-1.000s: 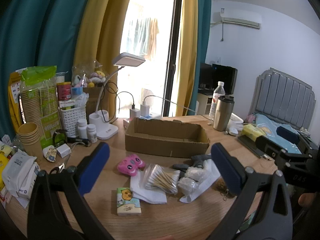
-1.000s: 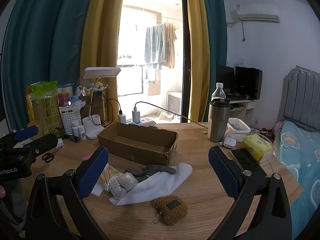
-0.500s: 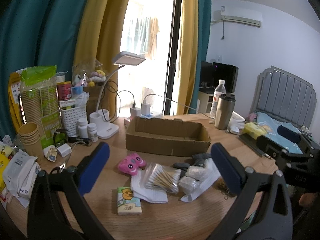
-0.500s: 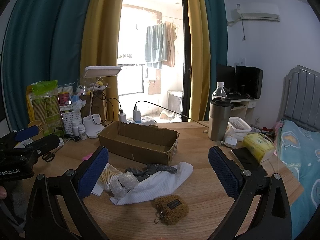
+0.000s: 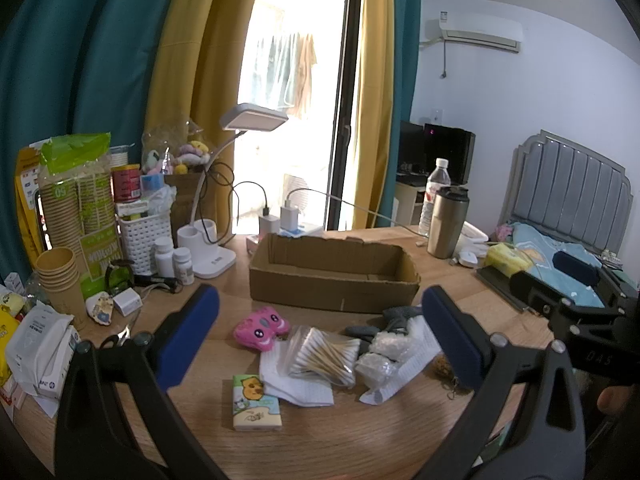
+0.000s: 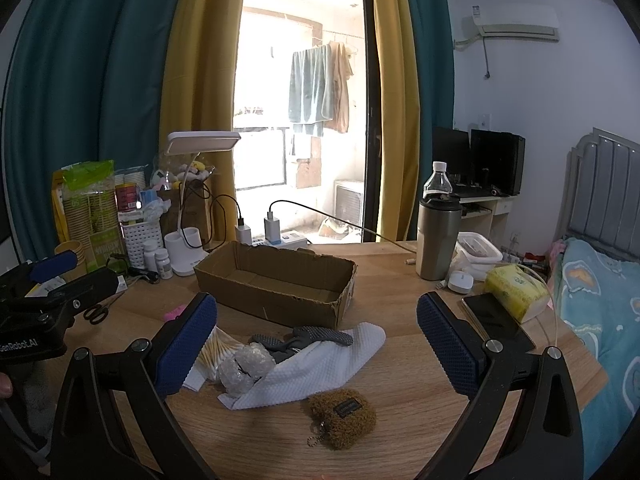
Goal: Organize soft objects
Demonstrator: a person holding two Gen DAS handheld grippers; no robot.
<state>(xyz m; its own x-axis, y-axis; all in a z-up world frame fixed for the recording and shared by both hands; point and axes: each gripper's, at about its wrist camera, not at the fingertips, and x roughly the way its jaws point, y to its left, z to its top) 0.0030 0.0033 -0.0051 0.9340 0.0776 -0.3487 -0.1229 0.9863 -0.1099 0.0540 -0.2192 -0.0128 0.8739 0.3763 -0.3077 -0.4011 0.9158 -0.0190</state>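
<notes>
Both grippers hover w/ fingers spread wide, holding nothing. Left gripper [image 5: 320, 334]: cotton-swab bag [image 5: 324, 356] on tabletop [image 5: 360, 432] btwn its fingers, beyond tips. Right gripper [image 6: 317, 340]: white cloth [image 6: 320, 368] btwn fingers, brown pouch [image 6: 343, 416] nearer; cardboard box [image 6: 276, 284] behind.

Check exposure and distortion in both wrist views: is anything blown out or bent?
Left wrist view: the balcony doorway is blown out and the curtains bow from fisheye. Right wrist view: the doorway is better exposed, with the hanging towels legible, though the edges bend and the corners vignette.
</notes>
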